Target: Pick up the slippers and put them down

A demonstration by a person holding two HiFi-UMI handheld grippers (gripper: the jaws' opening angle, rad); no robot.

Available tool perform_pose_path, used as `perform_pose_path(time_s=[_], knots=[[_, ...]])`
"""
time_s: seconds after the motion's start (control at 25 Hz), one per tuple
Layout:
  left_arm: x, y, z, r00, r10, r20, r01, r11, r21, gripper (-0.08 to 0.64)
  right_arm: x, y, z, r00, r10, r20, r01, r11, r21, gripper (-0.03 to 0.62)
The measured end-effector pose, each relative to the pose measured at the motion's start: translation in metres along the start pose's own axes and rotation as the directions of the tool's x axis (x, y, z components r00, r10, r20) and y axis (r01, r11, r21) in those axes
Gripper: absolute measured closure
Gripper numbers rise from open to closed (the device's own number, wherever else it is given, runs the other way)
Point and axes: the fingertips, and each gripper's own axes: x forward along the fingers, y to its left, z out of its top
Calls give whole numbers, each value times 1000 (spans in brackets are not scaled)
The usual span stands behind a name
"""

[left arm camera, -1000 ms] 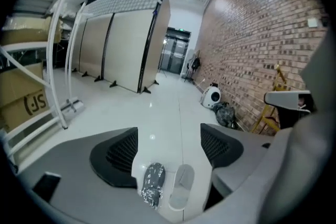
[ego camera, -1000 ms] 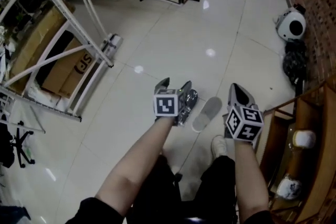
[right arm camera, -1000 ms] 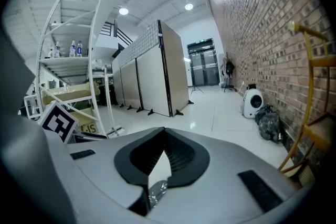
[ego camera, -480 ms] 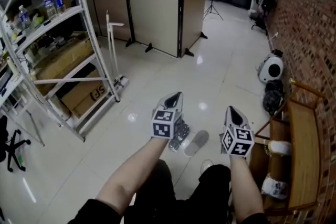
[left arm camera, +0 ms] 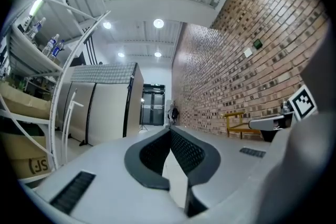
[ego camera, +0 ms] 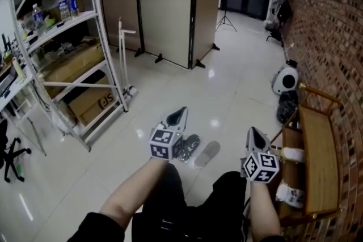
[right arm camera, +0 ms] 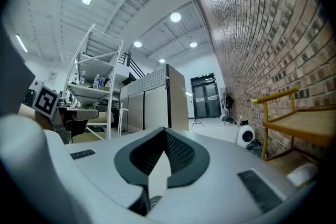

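Note:
Two slippers lie side by side on the pale tiled floor in the head view, a glittery silver one (ego camera: 189, 147) and a plain grey one (ego camera: 207, 153). My left gripper (ego camera: 180, 111) is held up above them, pointing forward, shut with nothing in it. In the left gripper view (left arm camera: 169, 128) the black pads meet at the tip. My right gripper (ego camera: 253, 131) is raised to the right of the slippers, also shut and empty. The right gripper view (right arm camera: 165, 129) shows its pads closed together. Neither gripper touches a slipper.
White metal shelving (ego camera: 85, 54) with cardboard boxes stands at the left, and beige partition panels (ego camera: 164, 14) behind it. A wooden bench (ego camera: 317, 161) runs along the brick wall at the right, with white shoes (ego camera: 292, 154) under it. A round white appliance (ego camera: 283, 79) and a black bag (ego camera: 287, 106) sit further back.
Both grippers have risen from near the floor and now point level. The left jaws, open over the silver slipper, have shut empty. The head view has tilted up; both slippers stay on the floor.

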Motion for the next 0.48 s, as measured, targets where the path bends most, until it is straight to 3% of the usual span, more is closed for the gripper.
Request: perform_pose_path(time_s=[0.2,0.32,0.48], knots=[[-40,-9,5,999,-4,49,4,1000,5,558,-20,8,-7,1000,7,20,-6,997,-73,583],[-59,-5,-11,1000,16,26,-17,999,27,558,-34,11,-12,999,24,35,-21,997,-79,583],[-72,5,-23,999,35,12,-35,999,-27,558,-51,9,-21,999,11,33,-9,998,-58,583]])
